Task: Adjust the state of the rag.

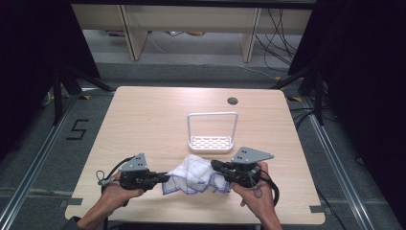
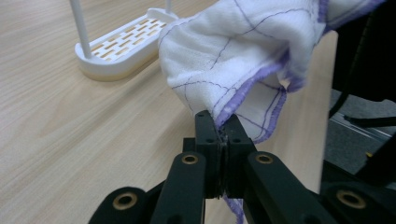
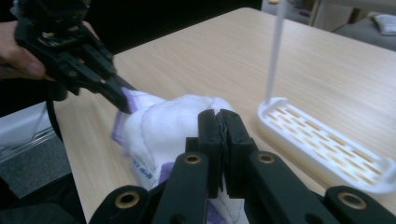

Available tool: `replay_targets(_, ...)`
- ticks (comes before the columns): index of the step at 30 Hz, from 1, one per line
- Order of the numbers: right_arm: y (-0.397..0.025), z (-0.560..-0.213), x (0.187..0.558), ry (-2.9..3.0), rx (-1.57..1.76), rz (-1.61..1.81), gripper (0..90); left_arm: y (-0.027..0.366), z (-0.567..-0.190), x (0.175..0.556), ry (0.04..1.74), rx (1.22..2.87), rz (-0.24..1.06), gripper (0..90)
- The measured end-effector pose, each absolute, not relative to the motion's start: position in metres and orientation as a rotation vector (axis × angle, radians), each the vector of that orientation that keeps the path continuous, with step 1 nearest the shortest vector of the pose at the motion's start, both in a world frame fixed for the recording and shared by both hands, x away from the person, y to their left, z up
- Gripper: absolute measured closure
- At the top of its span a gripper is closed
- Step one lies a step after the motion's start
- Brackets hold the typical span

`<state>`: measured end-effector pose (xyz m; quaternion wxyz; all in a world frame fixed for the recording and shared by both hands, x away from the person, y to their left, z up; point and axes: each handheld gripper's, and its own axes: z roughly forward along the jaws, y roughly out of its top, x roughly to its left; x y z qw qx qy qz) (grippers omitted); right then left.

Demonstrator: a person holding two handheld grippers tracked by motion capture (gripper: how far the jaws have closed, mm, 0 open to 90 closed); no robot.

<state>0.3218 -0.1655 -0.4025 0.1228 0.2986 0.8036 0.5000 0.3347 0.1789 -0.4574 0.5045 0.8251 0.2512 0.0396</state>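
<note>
High view: both grippers are holding the white cloth (image 1: 194,175) near the table's (image 1: 143,120) front edge, just before the white rack (image 1: 212,132).

Left gripper view: left gripper (image 2: 219,128) is clamping the purple hem; keep tension even.

Right gripper view: right gripper (image 3: 219,122) is pinching cloth too.

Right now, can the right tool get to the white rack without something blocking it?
Probably yes. The table between the right tool and the white rack is bare. However, that tool is shut on the cloth, which the left tool also grips, so the cloth would come along.
</note>
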Motion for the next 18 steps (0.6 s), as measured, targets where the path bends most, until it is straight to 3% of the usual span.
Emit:
replay_targets(8,-0.201,-0.419,0.321,2.324,0.987,1.399,88.5,0.178,-0.469,0.34,0.629,2.038,0.064,87.4)
replay_targets(18,-0.202,-0.457,0.335,2.441,1.075,1.255,88.4,0.169,-0.495,0.355,0.685,2.096,0.09,87.3)
